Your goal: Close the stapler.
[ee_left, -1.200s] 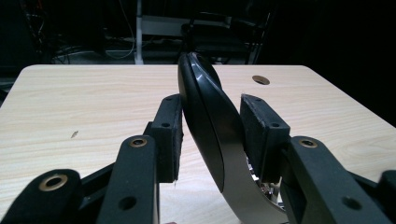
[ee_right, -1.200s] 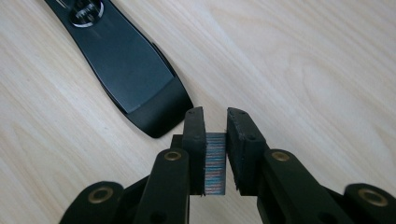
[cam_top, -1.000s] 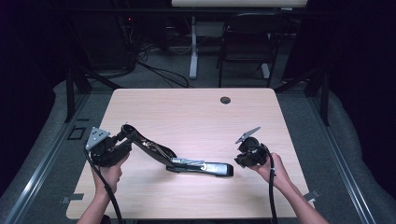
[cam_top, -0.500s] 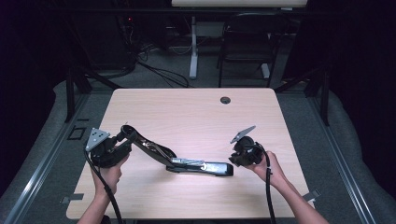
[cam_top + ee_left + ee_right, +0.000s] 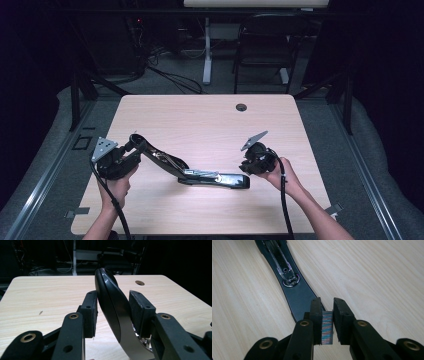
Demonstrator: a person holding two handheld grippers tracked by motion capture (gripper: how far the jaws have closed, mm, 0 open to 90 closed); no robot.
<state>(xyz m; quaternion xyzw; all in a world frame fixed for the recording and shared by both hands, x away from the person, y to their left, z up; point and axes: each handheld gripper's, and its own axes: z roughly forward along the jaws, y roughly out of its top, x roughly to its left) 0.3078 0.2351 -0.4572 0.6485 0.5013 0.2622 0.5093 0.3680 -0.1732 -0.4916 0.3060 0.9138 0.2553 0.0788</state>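
Thing: a long black stapler (image 5: 187, 172), opened out flat, lying on the table (image 5: 200, 120) in the lower middle of the high view.
Long way: it runs from left to right across the frame. The left end is lifted up and the right end lies flat on the wood.
Which way it points: the raised arm goes up to the left, toward my left gripper (image 5: 131, 150). The flat black end points right, toward my right gripper (image 5: 244, 168).
My left fingers: they are squeezed onto the curved black arm (image 5: 110, 305) of the stapler. A pad presses on each side of it.
My right fingers: they are nearly together, with only a thin slit between the pads. I see a stripy colored pad face (image 5: 327, 326) in that slit. Nothing is held there.
Right gripper place: its tips are right at the flat end of the stapler (image 5: 294, 292). I cannot tell if they touch it.
High view: it shows the whole stapler and both my hands at the bottom of the frame.
Left gripper view: it shows the squeeze up close, and a small round hole (image 5: 139, 282) in the table at the upper right.
Right gripper view: it shows the shiny metal track and a round silver part on the flat piece.
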